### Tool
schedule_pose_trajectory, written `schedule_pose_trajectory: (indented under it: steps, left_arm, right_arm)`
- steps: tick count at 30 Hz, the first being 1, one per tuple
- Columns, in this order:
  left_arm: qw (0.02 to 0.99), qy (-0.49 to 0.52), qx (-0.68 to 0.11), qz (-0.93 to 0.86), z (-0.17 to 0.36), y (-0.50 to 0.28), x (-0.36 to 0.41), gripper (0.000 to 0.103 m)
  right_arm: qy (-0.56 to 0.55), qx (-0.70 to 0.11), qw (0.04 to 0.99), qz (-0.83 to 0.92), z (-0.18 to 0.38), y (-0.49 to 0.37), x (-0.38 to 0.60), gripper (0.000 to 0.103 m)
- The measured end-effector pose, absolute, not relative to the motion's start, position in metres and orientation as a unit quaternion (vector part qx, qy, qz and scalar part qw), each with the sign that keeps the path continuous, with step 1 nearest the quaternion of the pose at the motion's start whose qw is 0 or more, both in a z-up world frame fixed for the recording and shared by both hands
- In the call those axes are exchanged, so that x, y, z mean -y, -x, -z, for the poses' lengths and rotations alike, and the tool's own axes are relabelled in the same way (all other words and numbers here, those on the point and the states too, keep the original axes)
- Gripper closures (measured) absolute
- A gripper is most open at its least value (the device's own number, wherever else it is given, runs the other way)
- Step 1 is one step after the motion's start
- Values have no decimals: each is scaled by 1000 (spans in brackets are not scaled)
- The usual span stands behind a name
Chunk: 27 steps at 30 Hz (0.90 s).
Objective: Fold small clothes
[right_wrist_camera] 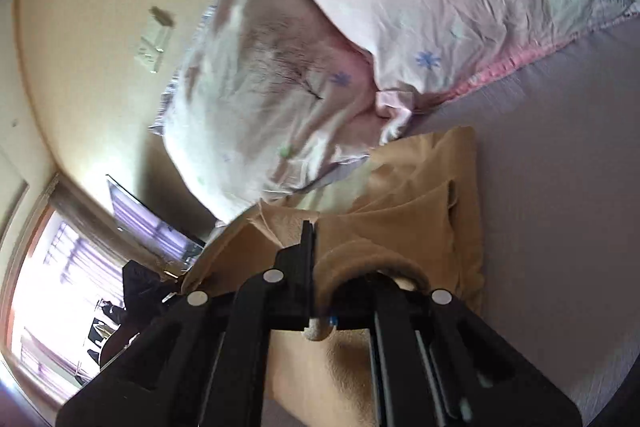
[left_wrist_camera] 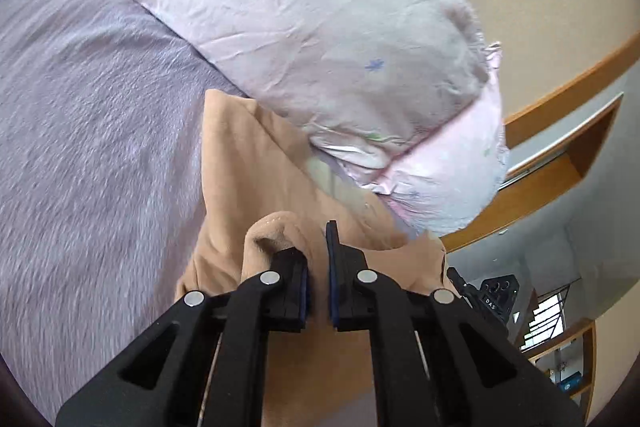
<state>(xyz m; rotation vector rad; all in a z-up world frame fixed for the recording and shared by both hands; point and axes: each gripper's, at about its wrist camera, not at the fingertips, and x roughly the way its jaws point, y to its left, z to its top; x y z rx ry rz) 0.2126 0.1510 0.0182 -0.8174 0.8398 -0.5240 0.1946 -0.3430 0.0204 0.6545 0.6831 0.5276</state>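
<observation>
Both claws pinch the tan garment: your left claw (left_wrist_camera: 318, 267) nearly closed on a fold, your right claw (right_wrist_camera: 320, 267) clamped on cloth. The tan garment (left_wrist_camera: 240, 163) hangs over the bed (left_wrist_camera: 80, 107) near the pillows (left_wrist_camera: 300, 27). Risk: uneven lifting could drag it against the pillows or slip from the left.

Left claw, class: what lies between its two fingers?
In the left wrist view, a fold of the tan garment passes between the fingers of the left claw.

A tan fleece garment (left_wrist_camera: 240, 163) (right_wrist_camera: 424, 195) lies on the bed's lilac sheet (left_wrist_camera: 80, 107) (right_wrist_camera: 560, 147), partly lifted. Its far edge is tucked under the pink pillows at the head edge. Soft folds bunch along its near end.
</observation>
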Motion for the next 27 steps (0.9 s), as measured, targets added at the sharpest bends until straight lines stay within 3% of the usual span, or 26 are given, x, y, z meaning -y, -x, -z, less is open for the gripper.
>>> schedule_pose_trajectory:
  steps: [11, 13, 14, 16, 17, 18, 19, 20, 21, 24, 26, 27]
  left_arm:
    - [801, 401, -398, 197, -10, -287, -160, 97]
    - [793, 402, -419, 185, -1, -298, -157, 96]
    - [788, 405, -426, 184, 2, -301, -157, 96]
    - [781, 420, -422, 186, 2, -301, -163, 95]
    - [780, 427, -415, 190, -1, -300, -166, 93]
    - [783, 432, -404, 193, -6, -295, -171, 79]
    - [789, 430, -395, 191, -11, -290, -175, 66]
    - [801, 422, -385, 180, -18, -281, -181, 35]
    - [811, 413, -378, 171, -24, -272, -184, 25]
    - [817, 387, -387, 182, -30, -252, -186, 25]
    - [812, 374, -408, 189, -26, -238, -184, 25]
    - [807, 367, -421, 193, -23, -233, -182, 25]
  right_arm:
    - [-329, -348, 860, -175, -12, -289, 339, 96]
    - [-325, -397, 847, -141, 6, -309, 334, 80]
    - [-318, -408, 847, -126, 10, -311, 332, 67]
    - [-309, -397, 856, -117, 6, -308, 331, 62]
    - [-304, -382, 865, -115, -1, -301, 332, 48]
    - [-300, -364, 874, -118, -10, -293, 332, 37]
    - [-296, -349, 880, -126, -17, -284, 331, 35]
    - [-291, -341, 883, -142, -24, -276, 330, 33]
    - [-288, -342, 880, -157, -26, -270, 327, 32]
    - [-273, -380, 867, -170, -16, -264, 320, 24]
    - [-245, -433, 858, -126, 5, -270, 319, 24]
    - [-244, -419, 864, -134, 6, -267, 319, 24]
